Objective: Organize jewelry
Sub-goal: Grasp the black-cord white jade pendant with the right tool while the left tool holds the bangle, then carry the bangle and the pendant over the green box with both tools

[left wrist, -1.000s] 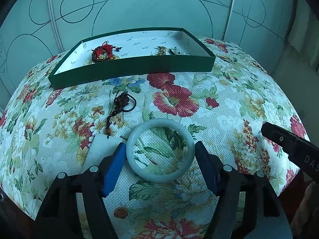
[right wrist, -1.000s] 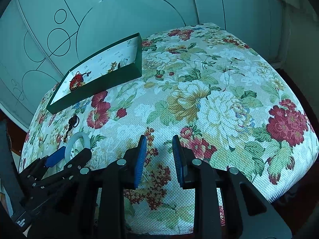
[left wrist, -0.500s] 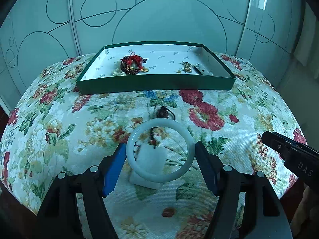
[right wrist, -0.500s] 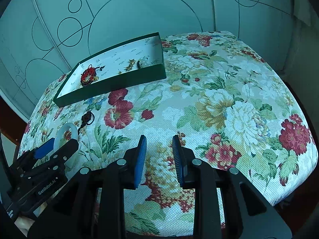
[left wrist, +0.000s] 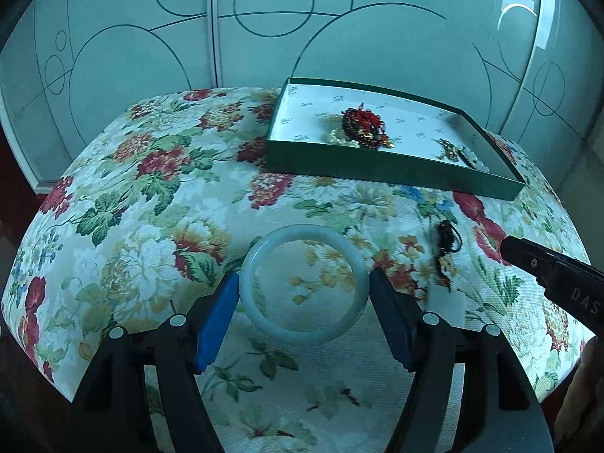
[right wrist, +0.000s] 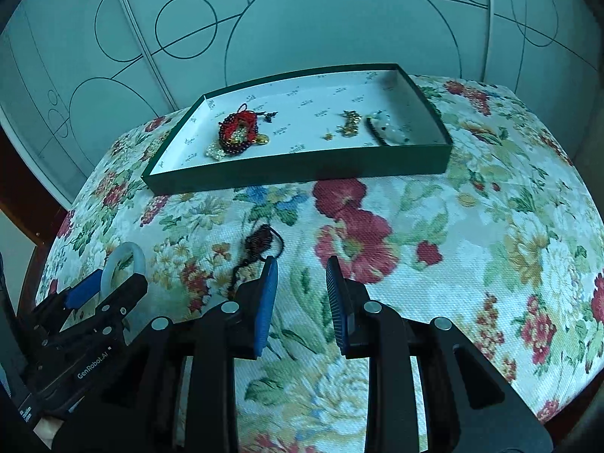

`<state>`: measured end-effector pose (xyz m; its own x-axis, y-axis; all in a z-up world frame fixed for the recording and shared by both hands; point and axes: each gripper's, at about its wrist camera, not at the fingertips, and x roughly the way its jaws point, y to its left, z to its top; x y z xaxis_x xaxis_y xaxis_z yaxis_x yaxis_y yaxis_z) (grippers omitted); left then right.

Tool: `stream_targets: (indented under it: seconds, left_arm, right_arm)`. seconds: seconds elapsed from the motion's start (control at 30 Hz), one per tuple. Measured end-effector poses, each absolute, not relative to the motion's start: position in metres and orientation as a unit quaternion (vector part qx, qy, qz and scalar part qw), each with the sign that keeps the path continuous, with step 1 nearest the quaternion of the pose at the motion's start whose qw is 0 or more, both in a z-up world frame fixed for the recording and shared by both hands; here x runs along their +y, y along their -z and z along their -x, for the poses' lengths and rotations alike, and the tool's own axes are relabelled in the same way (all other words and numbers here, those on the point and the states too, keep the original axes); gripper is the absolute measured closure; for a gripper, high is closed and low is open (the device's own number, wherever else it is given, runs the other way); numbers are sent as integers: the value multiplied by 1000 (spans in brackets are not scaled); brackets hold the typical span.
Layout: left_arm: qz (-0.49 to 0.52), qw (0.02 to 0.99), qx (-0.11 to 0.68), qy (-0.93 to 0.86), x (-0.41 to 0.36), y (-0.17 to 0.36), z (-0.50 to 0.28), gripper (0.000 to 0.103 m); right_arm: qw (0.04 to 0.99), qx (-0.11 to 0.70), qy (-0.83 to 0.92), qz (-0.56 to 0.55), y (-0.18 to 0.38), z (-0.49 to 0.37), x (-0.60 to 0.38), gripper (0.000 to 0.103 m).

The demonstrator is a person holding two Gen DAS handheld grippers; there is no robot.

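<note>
- The left gripper (left wrist: 304,302) grips a pale jade bangle (left wrist: 304,283) by its outer edge, one blue pad on each side; the ring shows whole between the fingers, above the floral cloth (left wrist: 151,207).
- In the right wrist view the same bangle (right wrist: 124,264) sits in the left gripper (right wrist: 102,287), out past the tray's left end and well on the near side of it.
- The right gripper (right wrist: 302,294) holds nothing: its fingers stand apart with only the cloth (right wrist: 490,226) showing through the gap.
- A green tray (right wrist: 302,166) with a white, printed lining lies at the far side of the cloth, in front of pale doors (right wrist: 339,19) marked with dark circles.
- Toward the tray's left end lies a red and dark bead bracelet (right wrist: 238,132) with a small pale beaded piece touching it on the near side.
- Toward the tray's right end lie small gold pieces (right wrist: 349,122) and, just beside them, a pale green pendant on a dark cord (right wrist: 383,128).
- On the cloth in front of the tray, near its middle, lies a dark knotted cord charm (right wrist: 260,243), apart from the tray; the tip of the right gripper's left finger is just beside its trailing end.
- In the left wrist view this charm (left wrist: 445,241) lies right of the bangle, its lower end reaching a white card (left wrist: 447,302) on the cloth.
</note>
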<state>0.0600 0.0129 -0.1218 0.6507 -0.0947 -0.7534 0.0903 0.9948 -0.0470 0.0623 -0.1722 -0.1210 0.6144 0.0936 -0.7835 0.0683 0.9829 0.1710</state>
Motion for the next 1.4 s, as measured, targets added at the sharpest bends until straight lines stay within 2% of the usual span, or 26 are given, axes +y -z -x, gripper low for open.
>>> stream_targets:
  seconds: [0.47,0.5,0.57,0.73,1.4]
  left_arm:
    - [30,909,413,45,48,128,-84,34]
    - [31,909,413,46,48,129,-84,34]
    - [32,908,414,46,48,130,-84,34]
    - [35,906,418,47,46,131,-83,34]
    - [32,917,390,76,18,88,-62,34]
  right_arm:
    - [891,449,9,-60,147,-102,-128,76]
    - [893,447,13,-55,148,-102,-127,78]
    - [896,441,24,-37,149,-100,-126,92]
    - [899,435,13,-51,148,-95,-133,95]
    - [933,353,-23,-64,70,-41,-143,95]
